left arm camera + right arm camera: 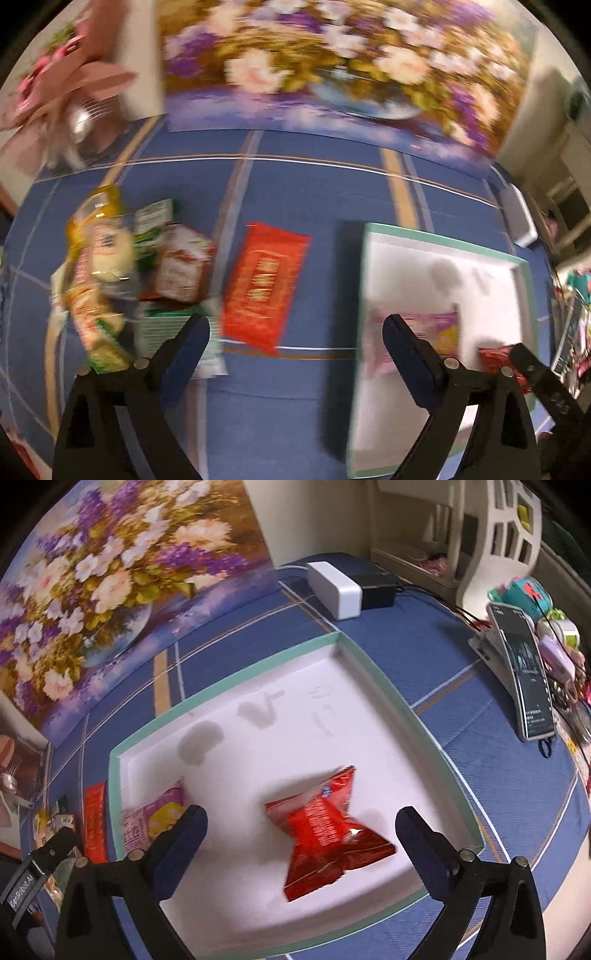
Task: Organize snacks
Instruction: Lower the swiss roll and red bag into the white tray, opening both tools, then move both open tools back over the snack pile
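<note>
Blue-padded fingers of the right gripper [301, 825] are standing spread wide, pointing steeply down over the white tray [373, 664] with a green rim. Nothing is pinched; the red snack bag [327, 832] is lying loose on the tray floor between and just beyond the fingertips, crumpled, its long axis running diagonally from the far upper corner down toward the camera. A pink and yellow packet [153, 818] is lying in the tray's near left corner, partly behind the left finger.

The left gripper [295, 341] is also angled steeply down with its fingers spread apart and empty, hanging over the blue plaid tablecloth [295, 184] between the tray [443, 243] and a flat red packet [266, 284], whose long axis is tilting from lower left to upper right. Further left, a blurred pile of snacks [122, 273] is lying on the cloth. A floral painting [110, 572] is leaning behind the table.
</note>
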Action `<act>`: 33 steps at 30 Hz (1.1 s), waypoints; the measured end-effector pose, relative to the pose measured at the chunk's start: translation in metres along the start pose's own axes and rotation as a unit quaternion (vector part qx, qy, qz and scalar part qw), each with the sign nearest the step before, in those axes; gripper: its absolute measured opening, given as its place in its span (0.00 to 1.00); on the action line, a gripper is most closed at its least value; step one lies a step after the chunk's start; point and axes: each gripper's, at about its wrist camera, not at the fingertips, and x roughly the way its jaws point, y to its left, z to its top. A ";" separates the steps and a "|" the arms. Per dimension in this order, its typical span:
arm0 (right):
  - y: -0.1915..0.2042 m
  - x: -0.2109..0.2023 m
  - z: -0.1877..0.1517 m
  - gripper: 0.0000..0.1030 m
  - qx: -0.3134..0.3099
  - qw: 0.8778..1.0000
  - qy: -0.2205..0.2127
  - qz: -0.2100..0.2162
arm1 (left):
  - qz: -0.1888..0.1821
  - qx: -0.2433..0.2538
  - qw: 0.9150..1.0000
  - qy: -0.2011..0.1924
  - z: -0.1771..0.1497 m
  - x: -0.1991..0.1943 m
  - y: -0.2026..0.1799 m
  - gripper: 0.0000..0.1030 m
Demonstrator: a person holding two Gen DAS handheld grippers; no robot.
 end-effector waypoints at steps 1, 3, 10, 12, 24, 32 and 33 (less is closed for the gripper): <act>0.004 -0.002 -0.001 1.00 -0.006 1.000 -0.002 0.001 | 0.009 -0.007 1.000 0.000 -0.002 -0.002 0.010 0.92; 0.015 -0.008 -0.002 1.00 -0.020 1.000 -0.011 0.010 | 0.022 -0.015 1.000 -0.003 -0.004 -0.005 0.025 0.92; 0.059 -0.045 -0.001 1.00 -0.053 0.994 -0.059 0.069 | 0.047 -0.046 0.997 -0.027 -0.005 -0.025 0.081 0.92; 0.072 -0.058 0.002 1.00 -0.057 0.992 -0.074 0.090 | 0.053 -0.055 0.997 -0.032 -0.006 -0.028 0.095 0.92; 0.172 -0.100 0.005 1.00 -0.103 0.976 -0.119 0.148 | 0.066 -0.119 0.989 -0.047 -0.006 -0.049 0.167 0.93; 0.234 -0.065 -0.030 1.00 -0.153 0.971 -0.062 0.172 | 0.086 -0.176 0.980 -0.029 -0.015 -0.041 0.211 1.00; 0.238 -0.059 -0.034 1.00 -0.157 0.971 -0.053 0.173 | 0.085 -0.183 0.979 -0.027 -0.017 -0.039 0.214 1.00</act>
